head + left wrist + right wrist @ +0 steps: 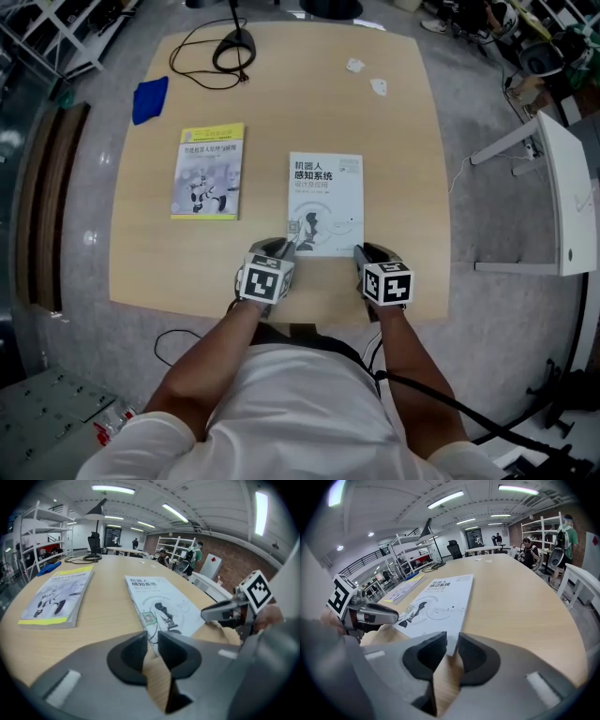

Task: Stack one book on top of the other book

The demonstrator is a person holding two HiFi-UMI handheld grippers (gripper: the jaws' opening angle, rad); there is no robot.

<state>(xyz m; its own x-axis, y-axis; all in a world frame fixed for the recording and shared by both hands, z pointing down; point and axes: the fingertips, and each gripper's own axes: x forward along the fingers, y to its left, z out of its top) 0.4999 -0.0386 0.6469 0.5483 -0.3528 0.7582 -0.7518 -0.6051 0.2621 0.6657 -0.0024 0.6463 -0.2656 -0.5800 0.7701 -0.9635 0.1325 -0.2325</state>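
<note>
White-covered book (325, 202) is lying flat near the middle of the tabletop (403, 141), and the yellow-trimmed book (208, 171) is lying well apart at its 9 o'clock, so nothing is stacked yet. The step in hand looks like taking hold of the white book. The left gripper (283, 246) is sitting at the corner at the book's 7 o'clock and the right gripper (364, 251) at the corner at its 5 o'clock. Each is showing only a narrow gap between its jaws, with a corner tip poking into that gap, and neither seems to be pinching the cover. Next, both grippers are probably needing a firm hold on those corners. Then the book needs lifting level, carrying toward 9 o'clock and lowering squarely onto the other book.
</note>
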